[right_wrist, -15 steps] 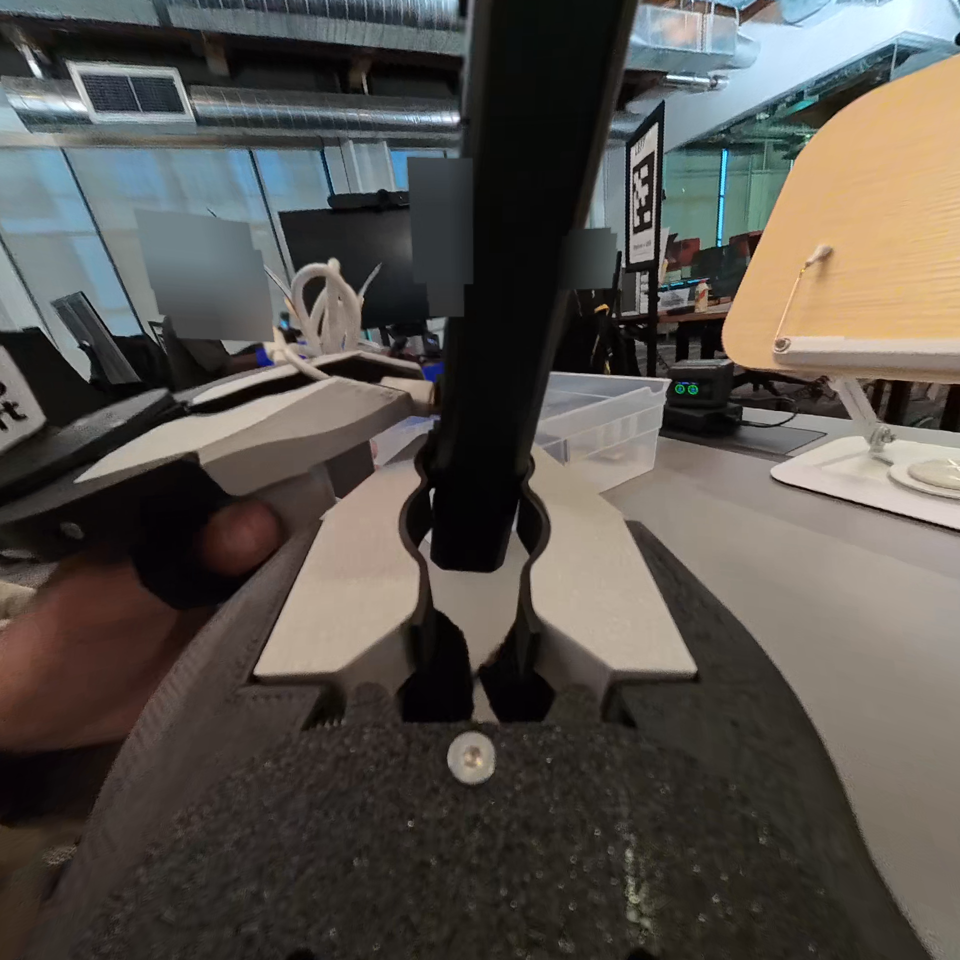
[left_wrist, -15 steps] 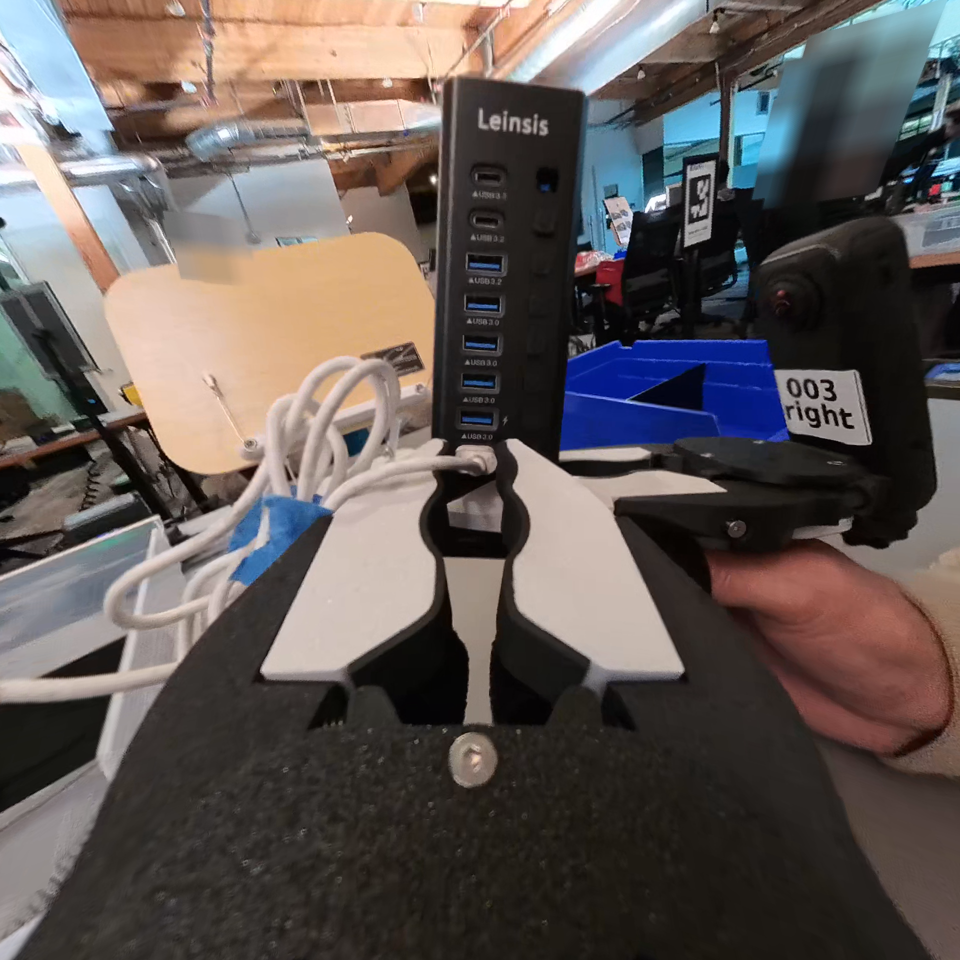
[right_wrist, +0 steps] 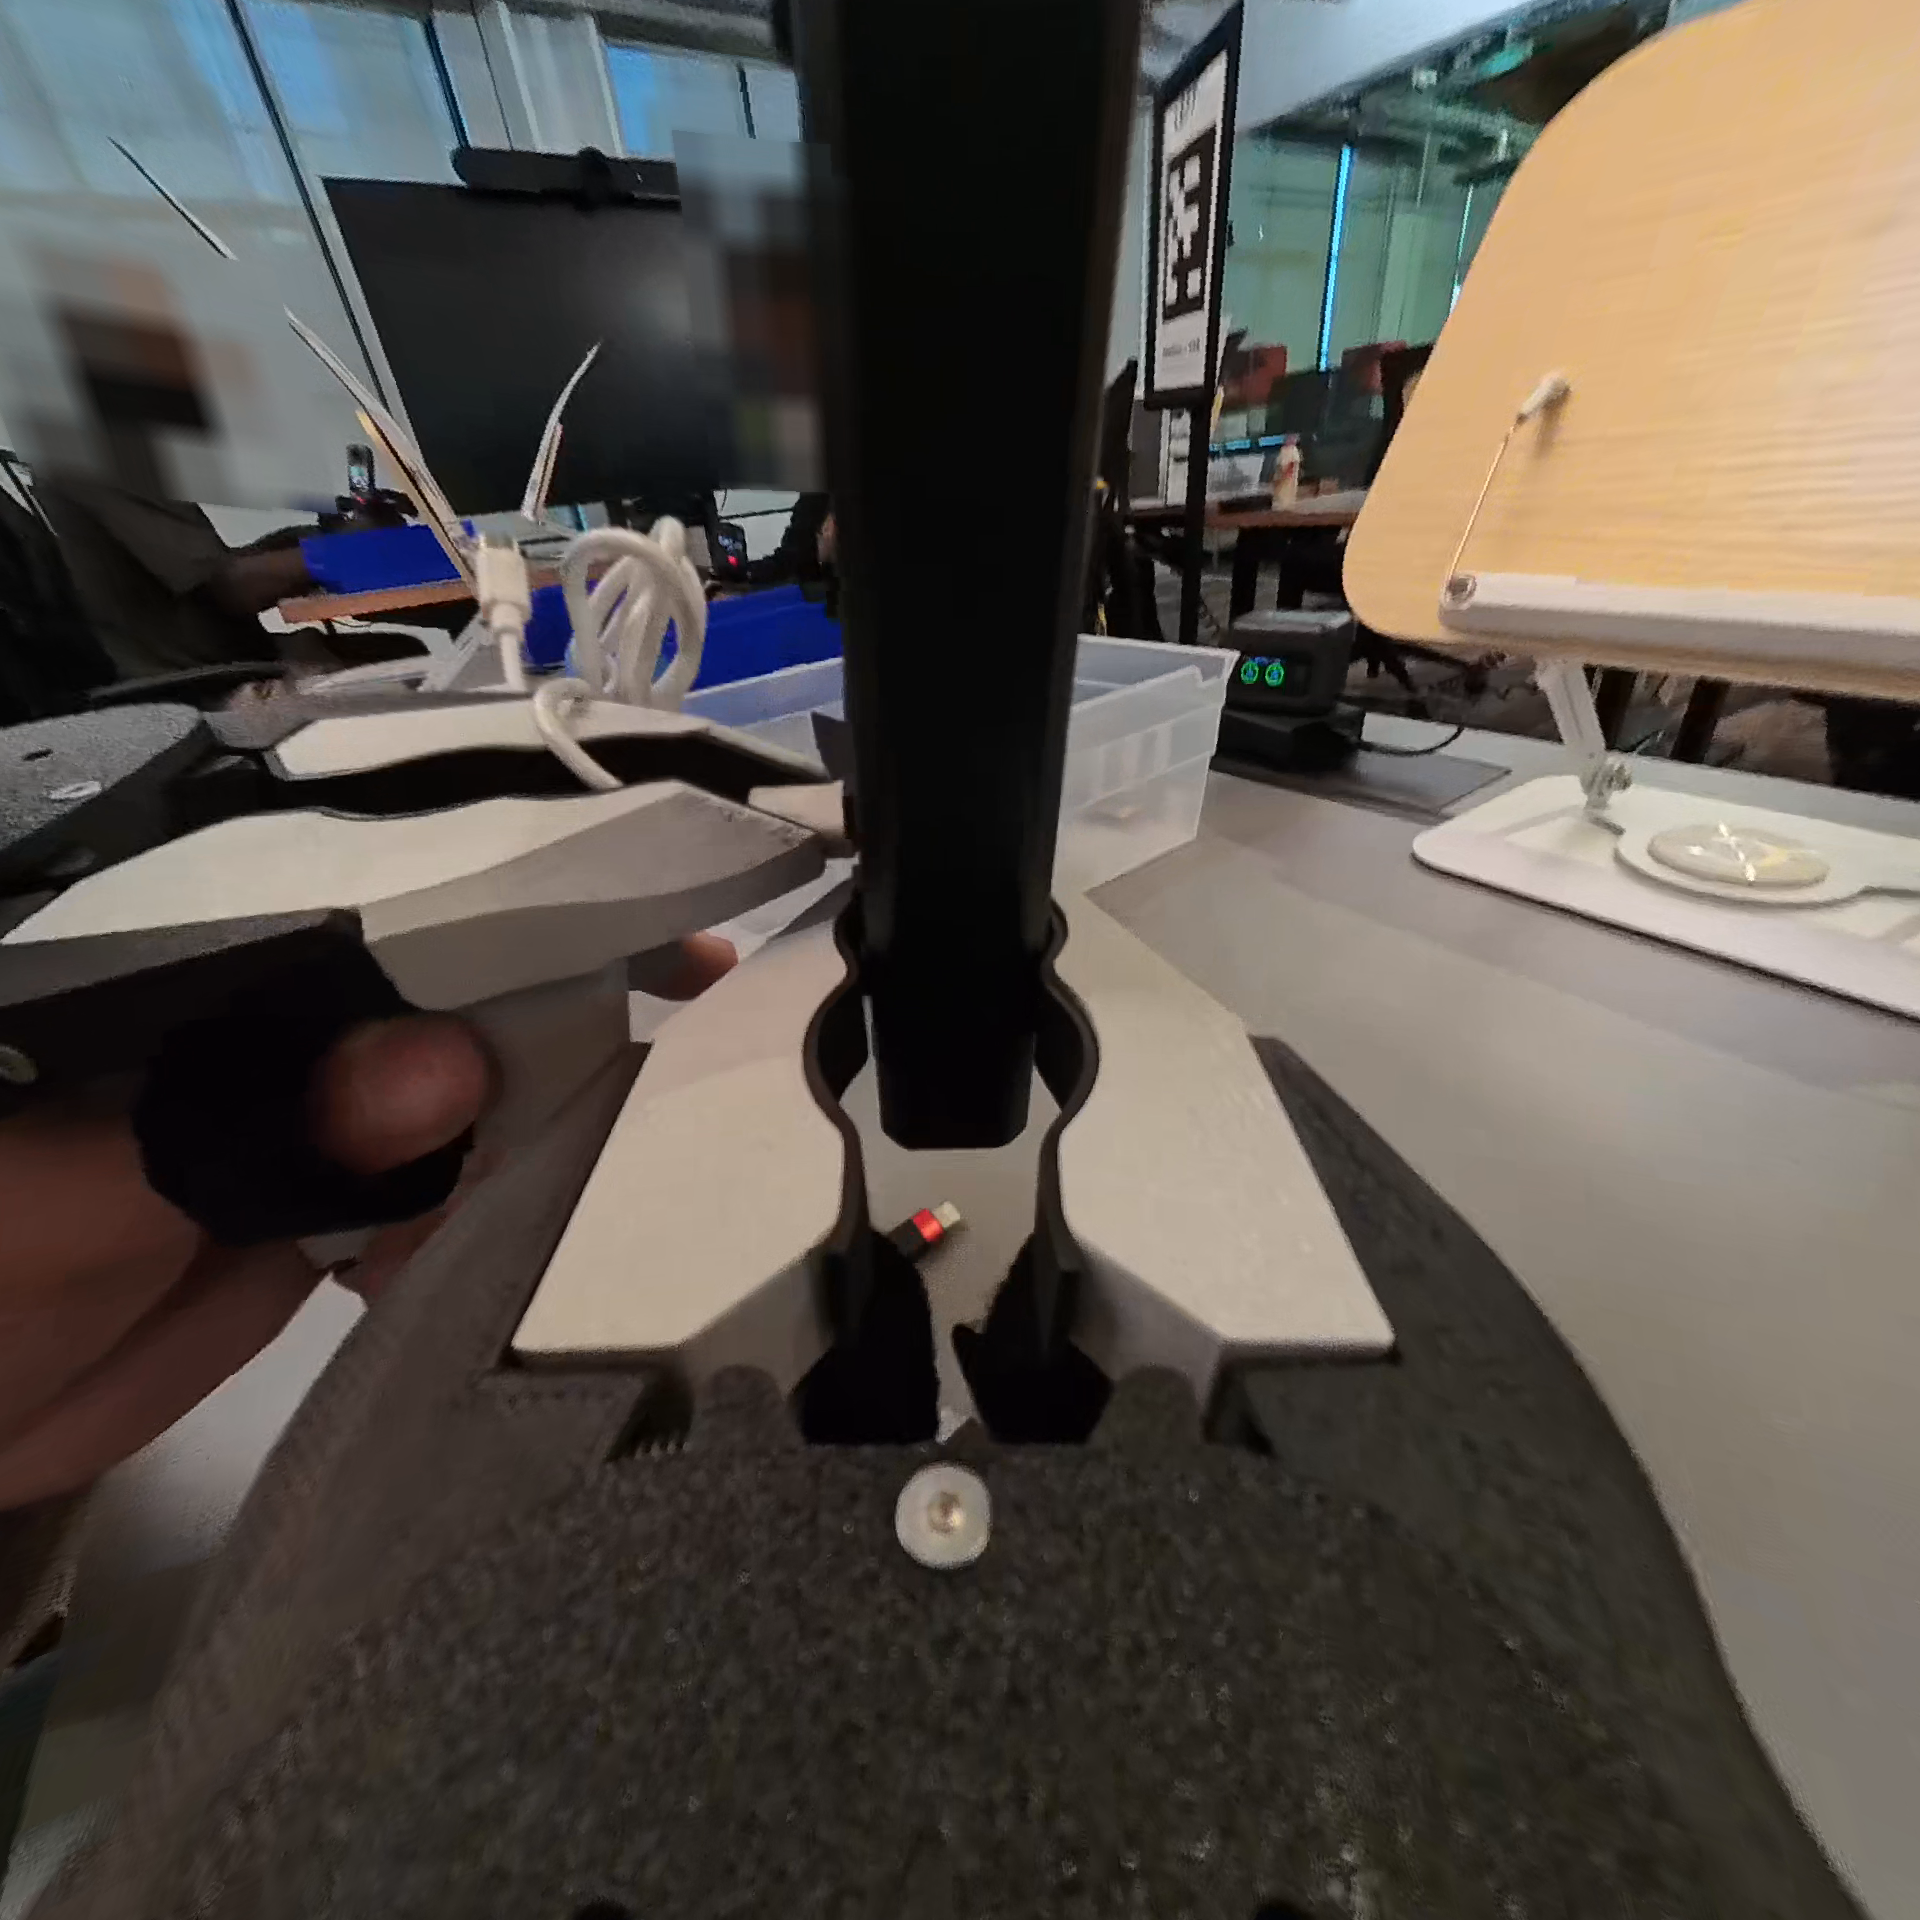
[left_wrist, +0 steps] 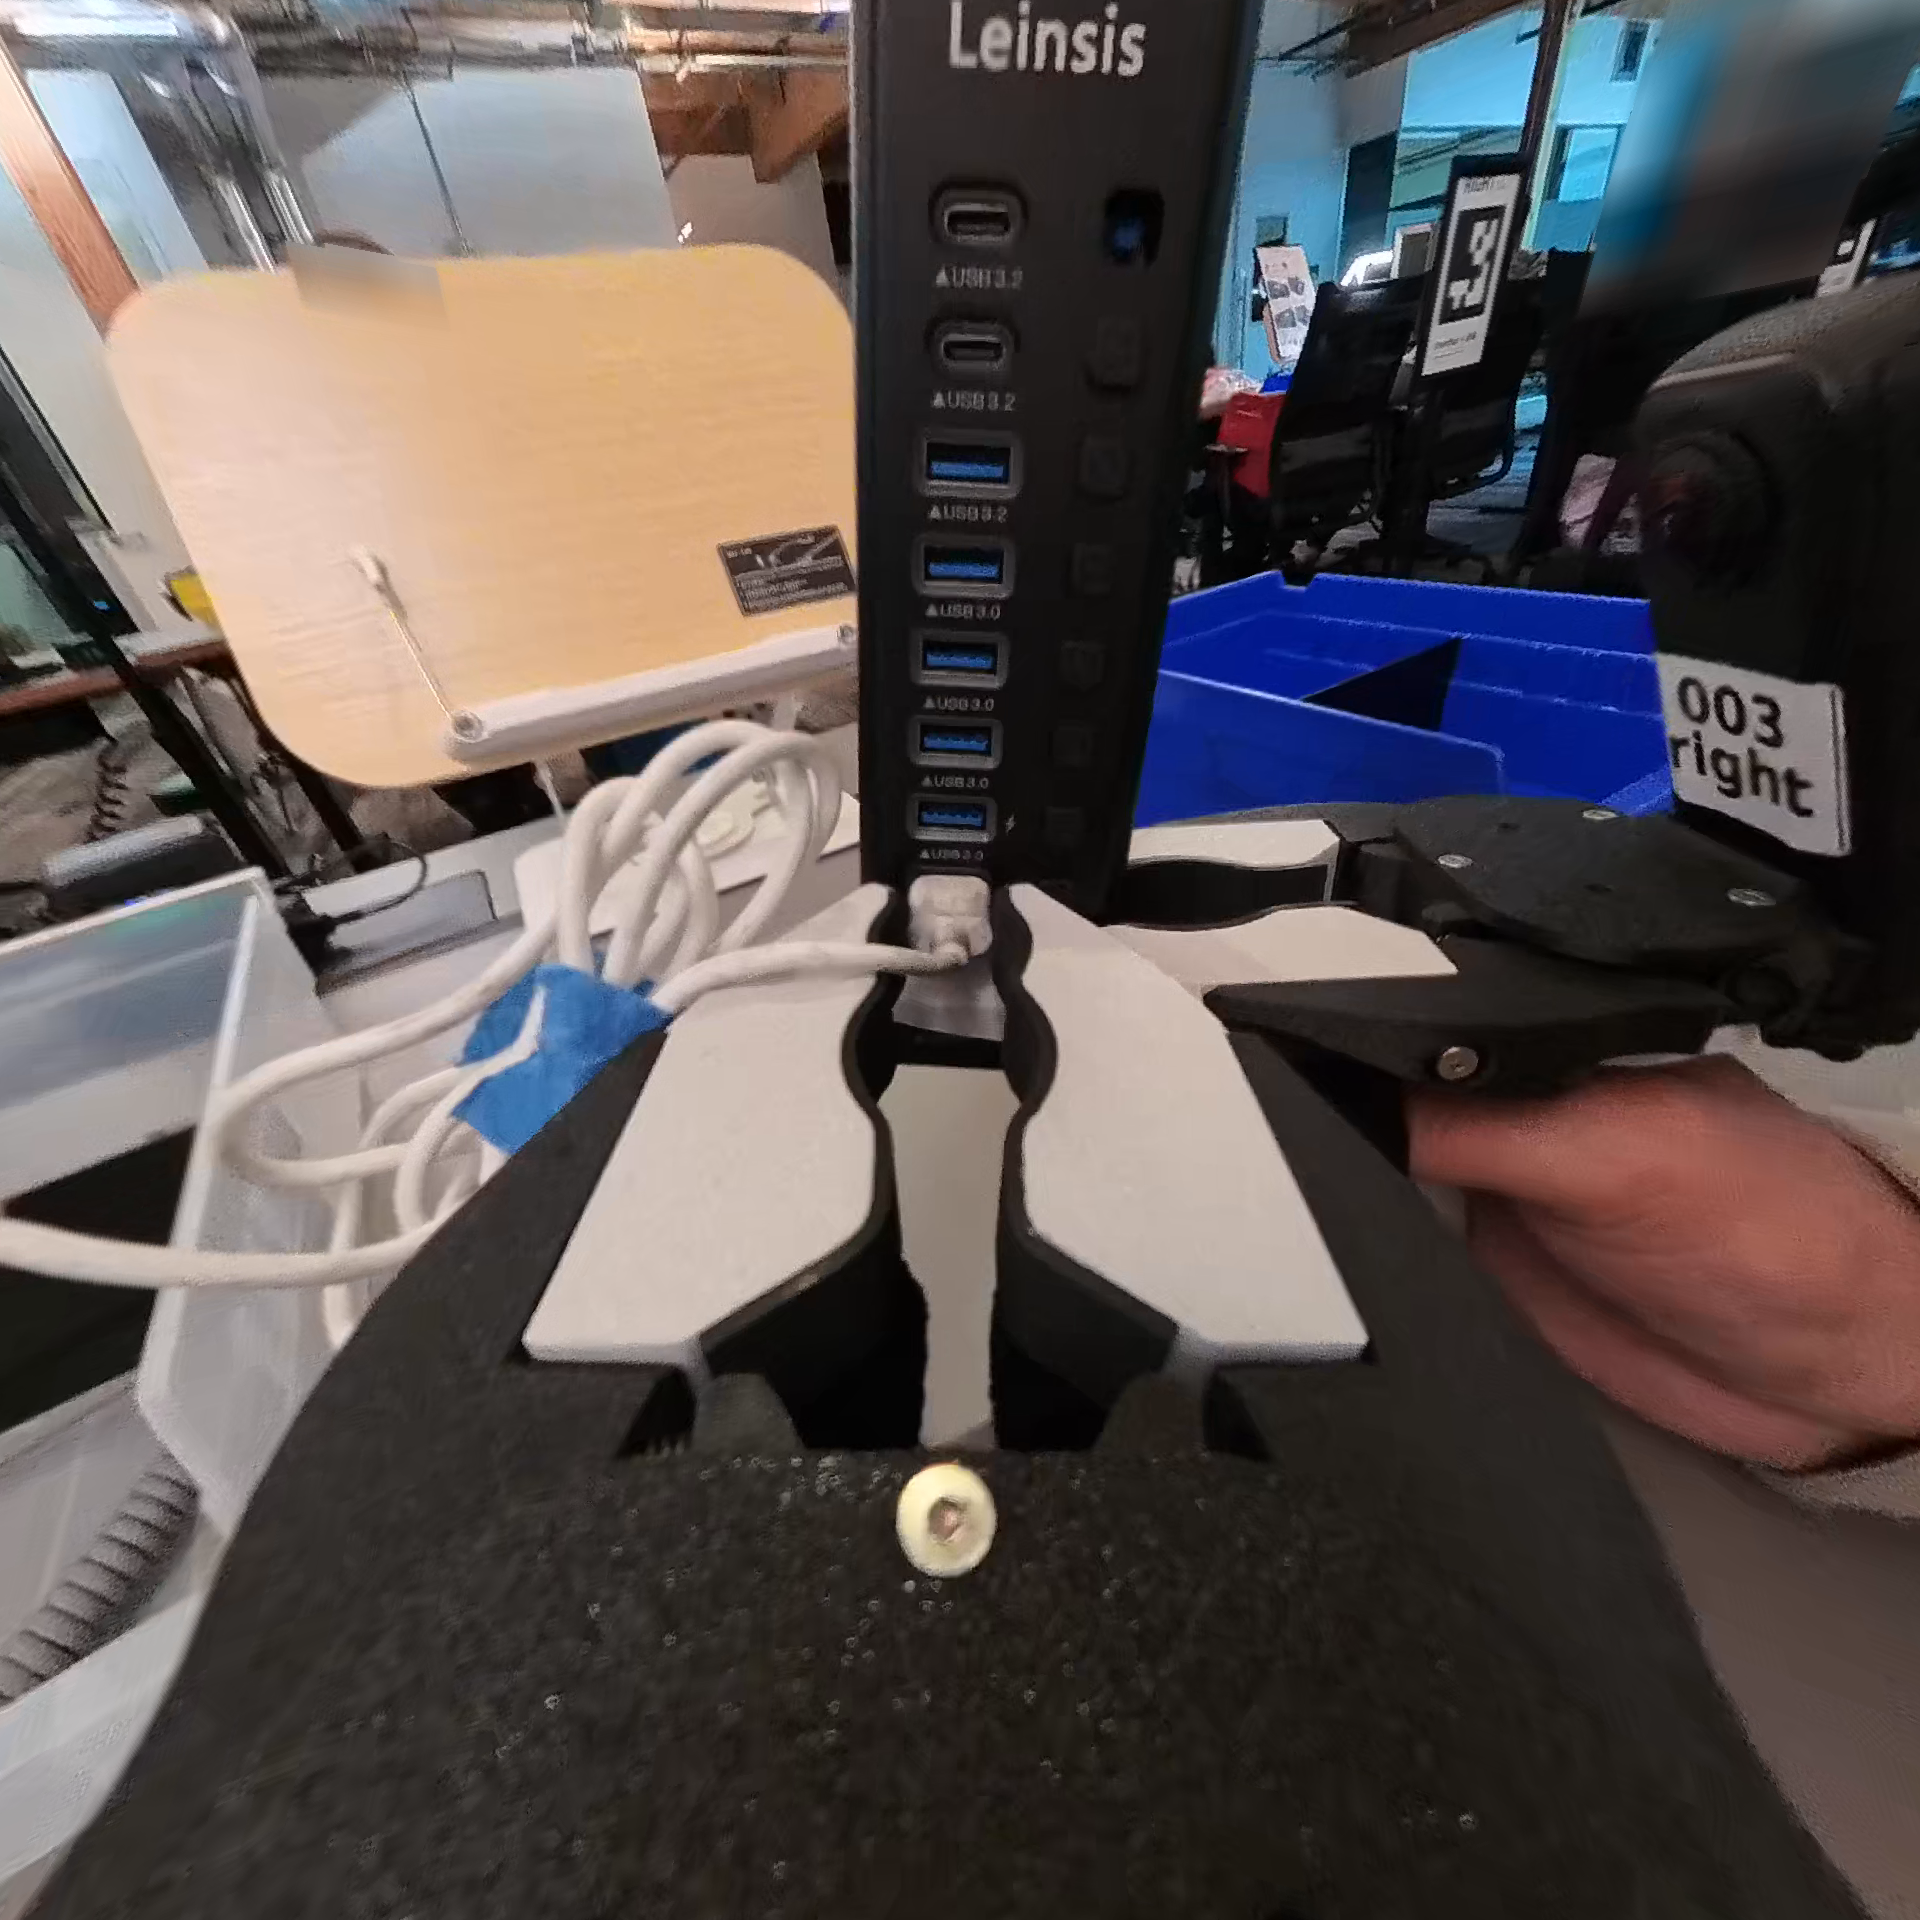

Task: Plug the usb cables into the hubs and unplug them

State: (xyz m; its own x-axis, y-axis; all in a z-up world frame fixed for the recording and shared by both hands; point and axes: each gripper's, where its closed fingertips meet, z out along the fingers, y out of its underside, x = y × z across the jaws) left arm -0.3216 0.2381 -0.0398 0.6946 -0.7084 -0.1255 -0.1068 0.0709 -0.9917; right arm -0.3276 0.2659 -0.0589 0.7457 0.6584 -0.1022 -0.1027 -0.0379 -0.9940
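Since 0.5 s ago: left hand-held gripper (left_wrist: 948,935) pushes white USB plug (left_wrist: 943,914) closer into hub (left_wrist: 1023,499); right hand-held gripper (right_wrist: 951,997) stays clamped on hub. 1 hub, 1 white cable (left_wrist: 665,831), 7 free ports.

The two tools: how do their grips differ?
The left tool pinches a small white USB plug, its coiled white cable trailing left; the right tool clamps the tall black USB hub by its lower end. Both are shut.

Hub (left_wrist: 1023,436) top cut off; plug (left_wrist: 948,914) tip hidden between jaws.
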